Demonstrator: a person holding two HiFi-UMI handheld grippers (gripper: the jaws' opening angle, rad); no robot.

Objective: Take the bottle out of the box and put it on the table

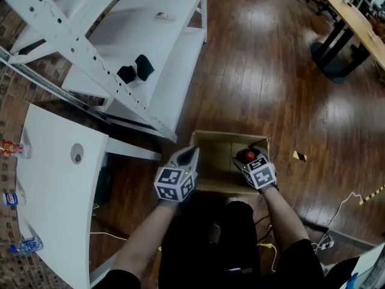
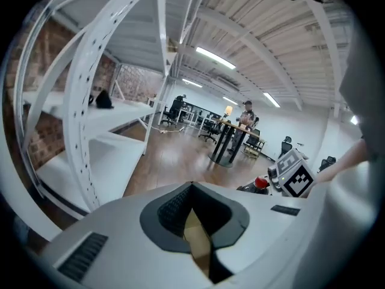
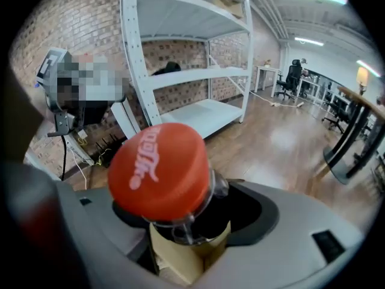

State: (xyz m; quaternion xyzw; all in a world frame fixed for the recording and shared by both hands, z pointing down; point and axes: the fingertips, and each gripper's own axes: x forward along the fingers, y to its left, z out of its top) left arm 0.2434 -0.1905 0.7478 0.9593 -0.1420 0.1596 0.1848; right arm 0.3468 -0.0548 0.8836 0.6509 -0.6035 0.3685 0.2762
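On the wooden floor in front of me stands an open cardboard box (image 1: pixel 212 155). My right gripper (image 1: pixel 248 160) hovers over its right side, shut on a clear bottle with a red cap (image 1: pixel 245 156). In the right gripper view the bottle's neck (image 3: pixel 180 224) sits between the jaws of the right gripper (image 3: pixel 187 217), and the red cap (image 3: pixel 159 170) fills the middle. My left gripper (image 1: pixel 191 154) is at the box's left rim, tips together and empty. In its own view the left gripper (image 2: pixel 192 186) is shut, with cardboard below. A white table (image 1: pixel 60 197) is on my left.
Three small bottles (image 1: pixel 12 148) (image 1: pixel 11 198) (image 1: pixel 27 244) lie along the table's left edge. A white shelving rack (image 1: pixel 162 47) with black items (image 1: pixel 135 70) stands behind the box. A round table on black legs (image 1: pixel 349 26) is far right. Cables (image 1: pixel 337 218) trail at lower right.
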